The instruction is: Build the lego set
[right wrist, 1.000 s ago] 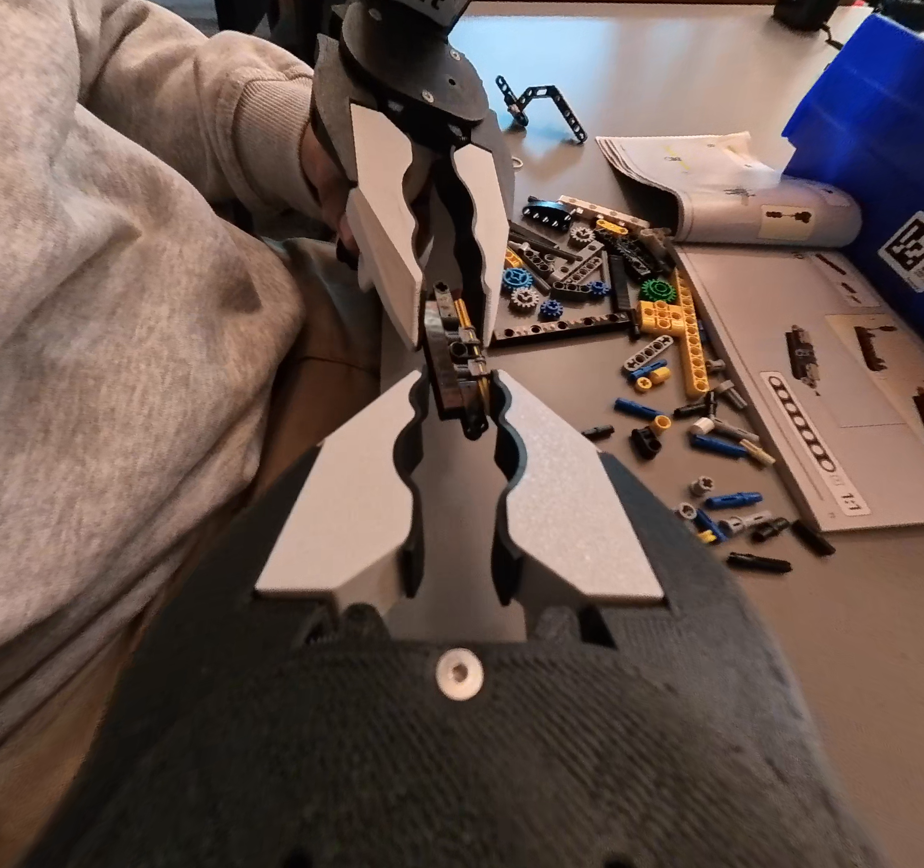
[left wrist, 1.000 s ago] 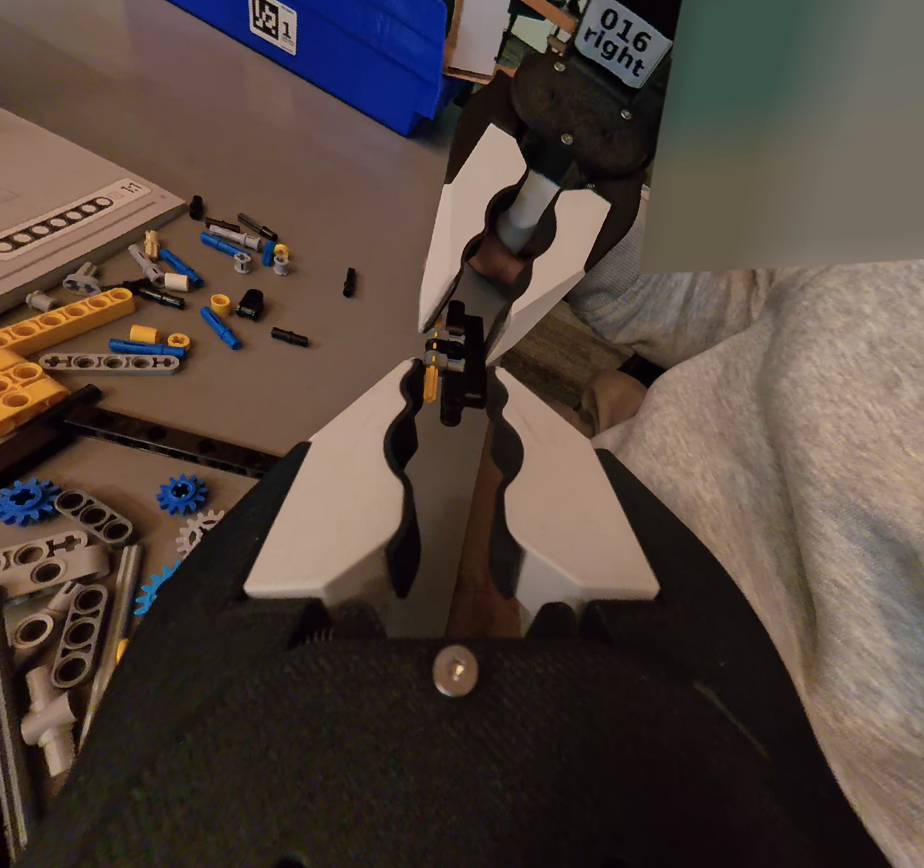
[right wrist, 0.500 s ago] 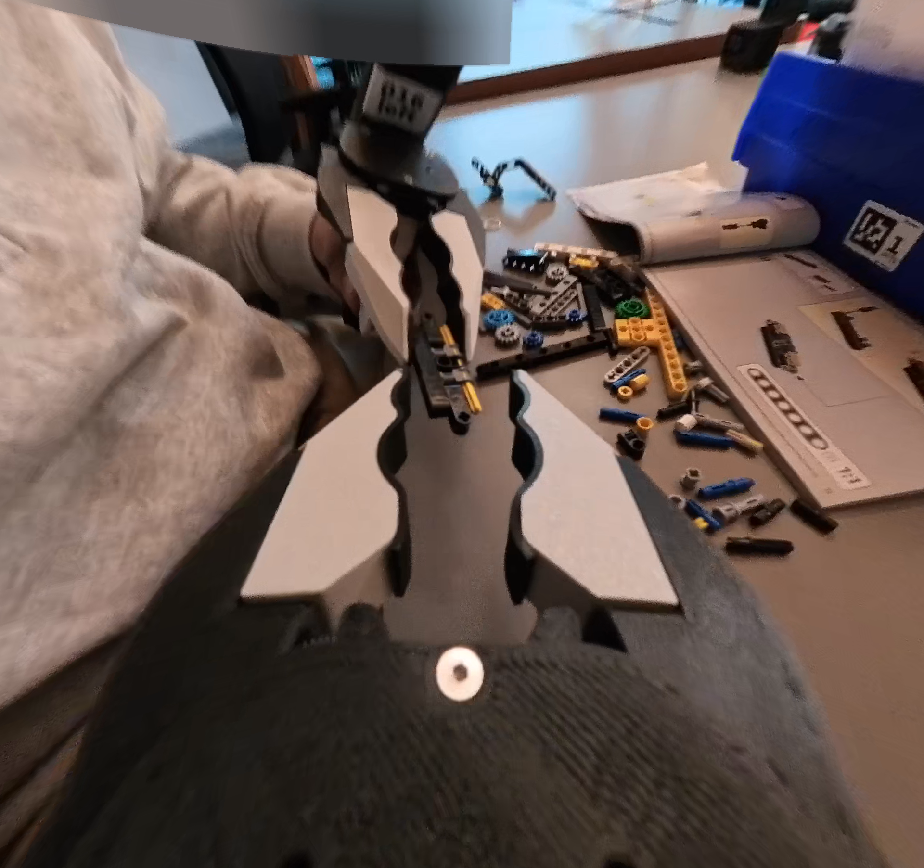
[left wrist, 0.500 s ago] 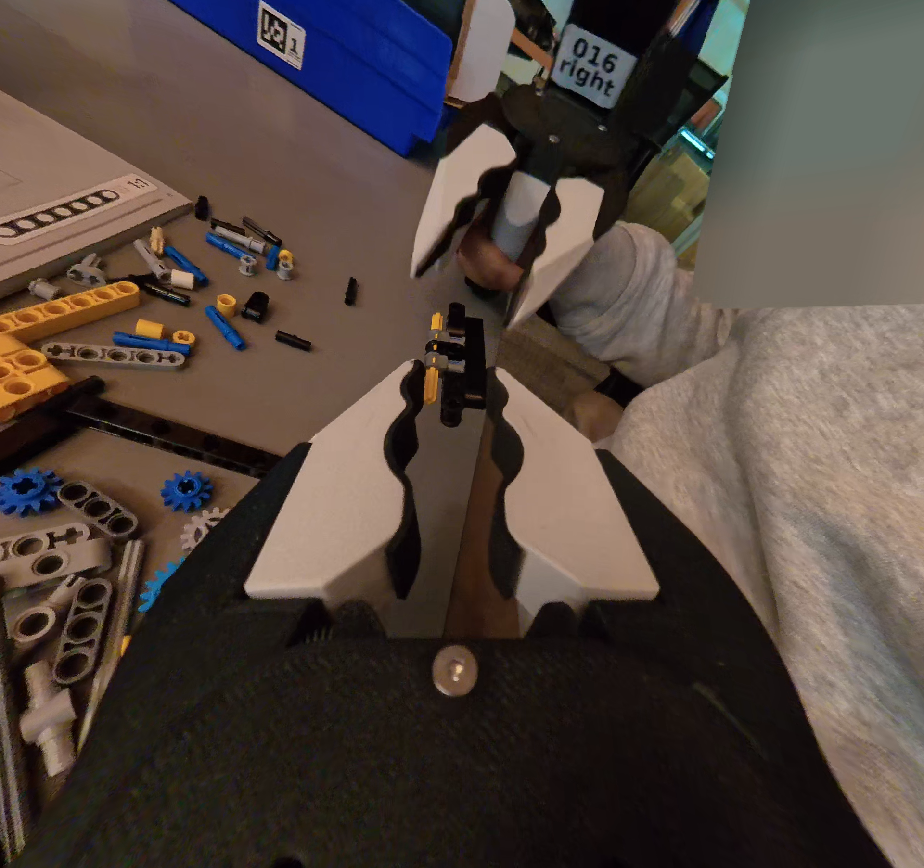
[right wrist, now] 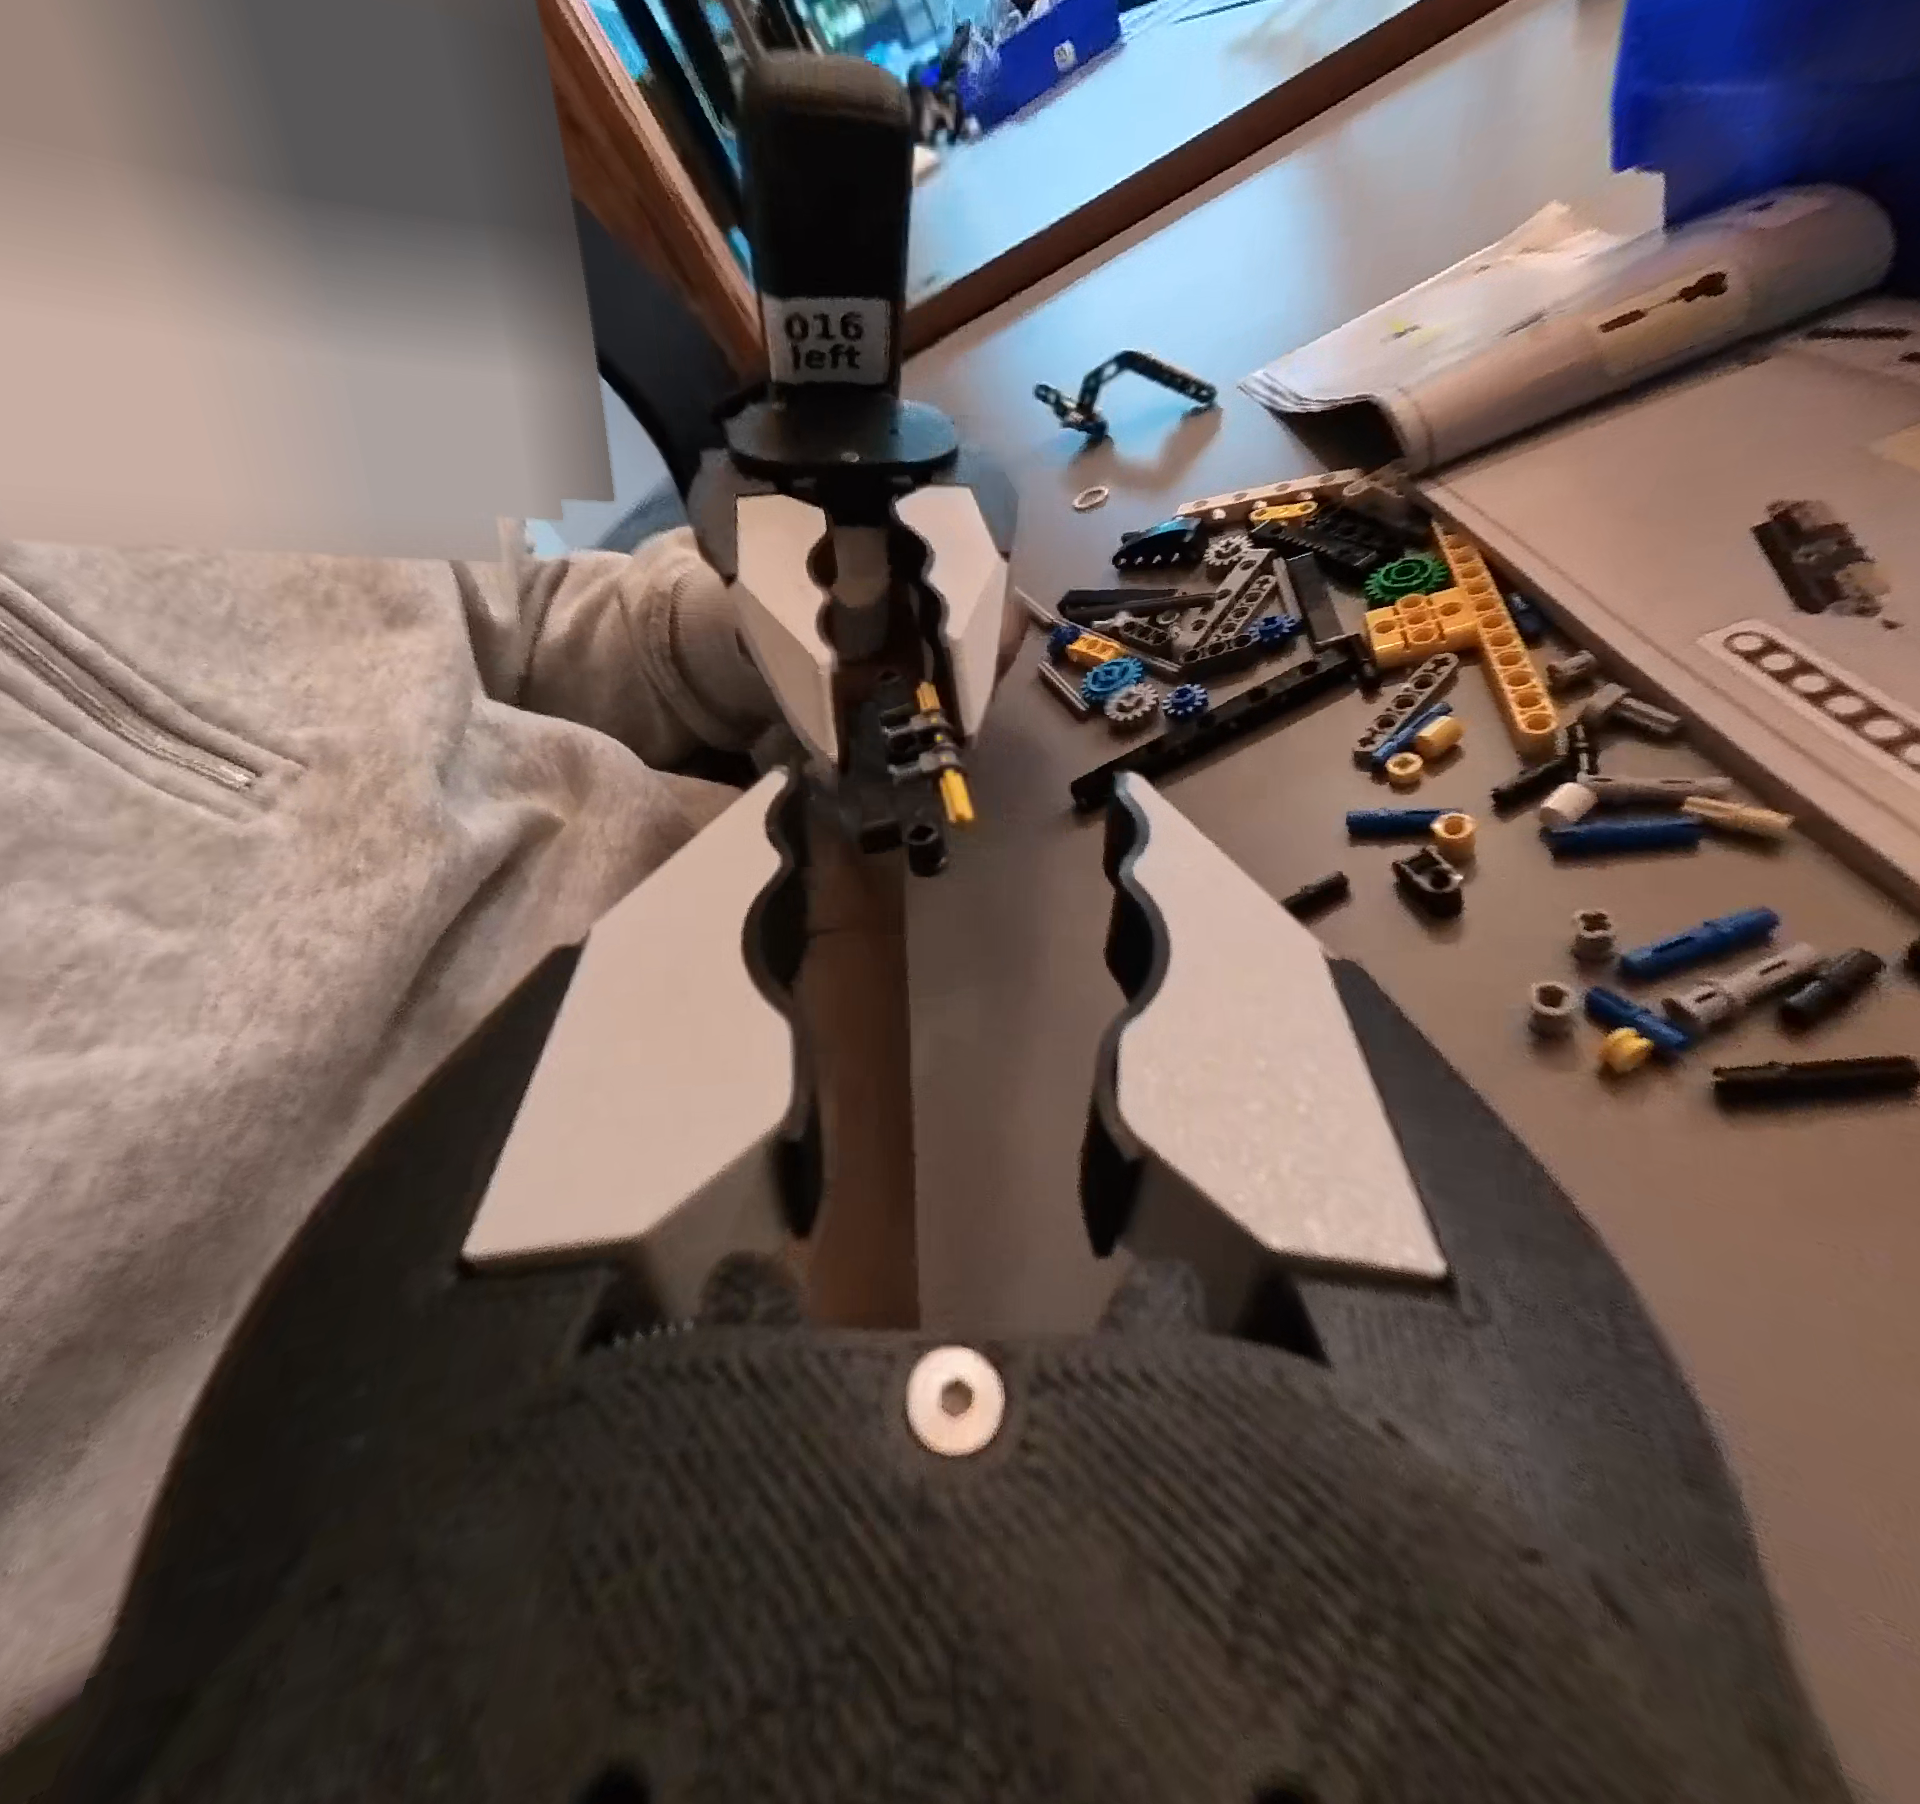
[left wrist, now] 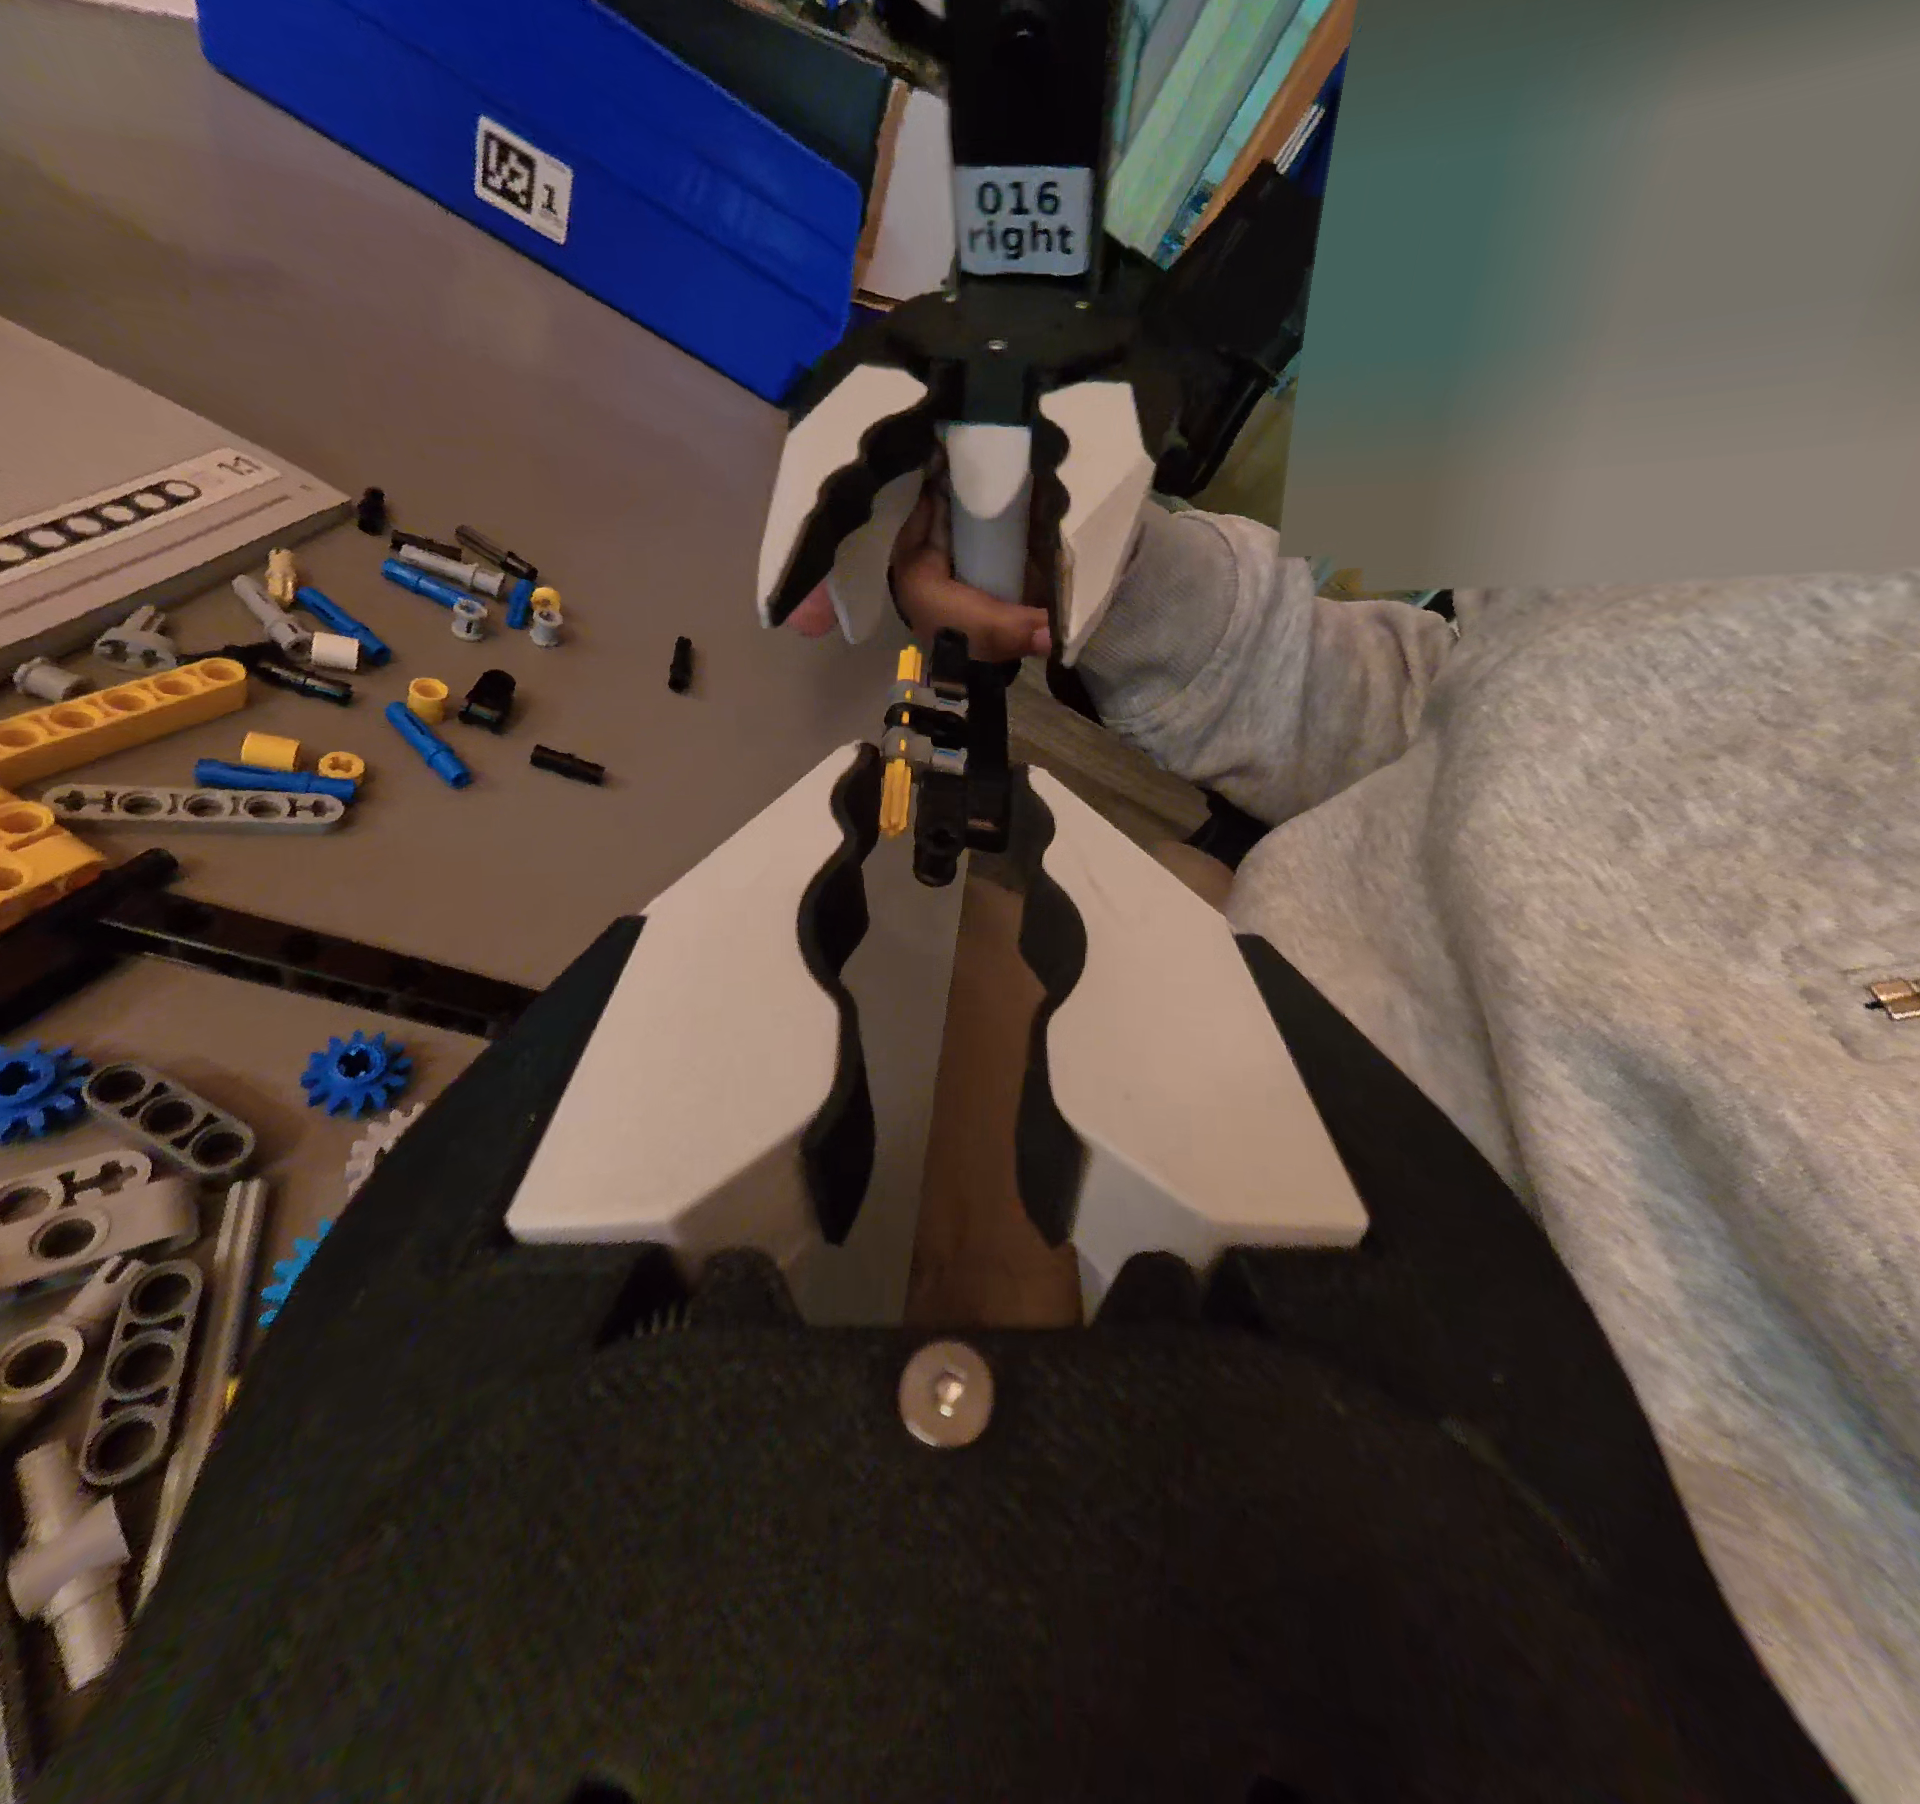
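My left gripper is shut on a small black Lego assembly with a yellow axle and grey connectors, held up in the air near the table's front edge. In the right wrist view the left gripper and the assembly sit just ahead, close to my left fingertip. My right gripper is open and empty, with its jaws wide apart. In the left wrist view the right gripper is just beyond the assembly and clear of it.
Loose parts lie on the grey table: blue pins, a yellow beam, blue gears, a long black beam. A blue bin and an instruction booklet are farther back. A person's grey sleeve is alongside. Left and right tips are no more than a few centimetres apart.
The right gripper let go of the assembly, opened wide and drew back from it. The left gripper kept its hold on the assembly.
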`<state>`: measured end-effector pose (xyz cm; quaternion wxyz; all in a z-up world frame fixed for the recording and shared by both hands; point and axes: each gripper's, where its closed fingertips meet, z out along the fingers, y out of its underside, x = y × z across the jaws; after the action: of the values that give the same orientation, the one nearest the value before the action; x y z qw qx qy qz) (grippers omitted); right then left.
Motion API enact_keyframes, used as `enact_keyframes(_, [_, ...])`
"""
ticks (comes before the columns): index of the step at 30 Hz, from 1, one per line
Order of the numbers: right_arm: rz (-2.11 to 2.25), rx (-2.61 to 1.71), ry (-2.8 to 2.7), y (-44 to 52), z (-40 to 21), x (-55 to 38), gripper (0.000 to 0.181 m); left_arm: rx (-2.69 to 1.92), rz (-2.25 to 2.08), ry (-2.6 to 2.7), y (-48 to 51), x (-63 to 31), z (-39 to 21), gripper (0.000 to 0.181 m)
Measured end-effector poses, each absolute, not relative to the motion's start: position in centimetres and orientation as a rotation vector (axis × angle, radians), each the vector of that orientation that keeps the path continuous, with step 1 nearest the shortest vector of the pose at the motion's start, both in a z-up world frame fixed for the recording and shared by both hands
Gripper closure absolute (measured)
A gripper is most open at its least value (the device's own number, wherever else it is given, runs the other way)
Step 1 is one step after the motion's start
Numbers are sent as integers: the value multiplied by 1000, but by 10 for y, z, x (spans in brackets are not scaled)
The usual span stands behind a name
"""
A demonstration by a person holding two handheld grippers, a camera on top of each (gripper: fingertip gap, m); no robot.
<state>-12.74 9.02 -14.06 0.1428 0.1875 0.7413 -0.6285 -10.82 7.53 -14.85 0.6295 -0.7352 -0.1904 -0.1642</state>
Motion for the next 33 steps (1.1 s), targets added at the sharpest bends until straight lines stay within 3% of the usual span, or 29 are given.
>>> enact_keyframes(8, [-1618, 588, 1884, 82, -146, -110, 124, -1702, -267, -356, 78, -102, -146, 158])
enact_keyframes(16, [-1543, 515, 1835, 75, -145, -94, 165, -1753, -185, -267, 82, -91, -149, 158])
enact_keyframes(19, [-1552, 513, 1856, 76, -145, -95, 166, -1765, -154, -268, 83, -92, -151, 158])
enact_keyframes(20, [-1566, 509, 1880, 76, -145, -96, 176, -1764, -150, -277, 83, -93, -151, 158])
enact_keyframes(24, [-1629, 522, 2094, 84, -150, -108, 176, -1727, -169, -352, 80, -103, -148, 144])
enact_keyframes(33, [-1470, 381, 2864, 104, -194, -129, 175, -1706, -196, -452, 78, -115, -149, 142])
